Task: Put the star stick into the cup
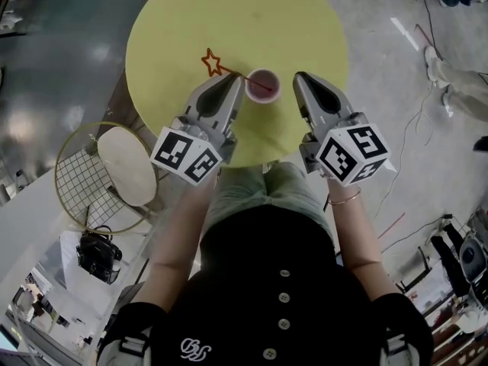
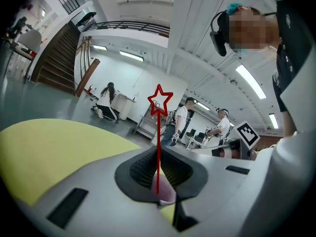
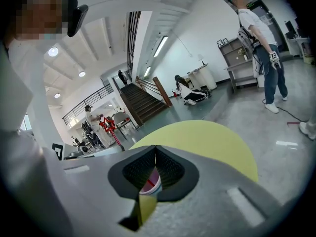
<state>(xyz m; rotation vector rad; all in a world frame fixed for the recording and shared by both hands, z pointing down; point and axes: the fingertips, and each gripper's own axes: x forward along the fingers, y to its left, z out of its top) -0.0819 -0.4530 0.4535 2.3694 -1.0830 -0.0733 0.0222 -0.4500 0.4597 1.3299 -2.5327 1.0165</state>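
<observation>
Yellow table (image 1: 175,21): thin red star stick (image 1: 229,72) aslant in cup (image 1: 268,96)

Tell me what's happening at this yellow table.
A person stands over a round yellow table with a gripper in each hand. The left gripper is shut on the star stick. The stick's lower end already sits inside the cup, while the star leans out over the rim. The right gripper is shut and empty, just to the right of the cup. The stick is in, but not yet let go.
</observation>
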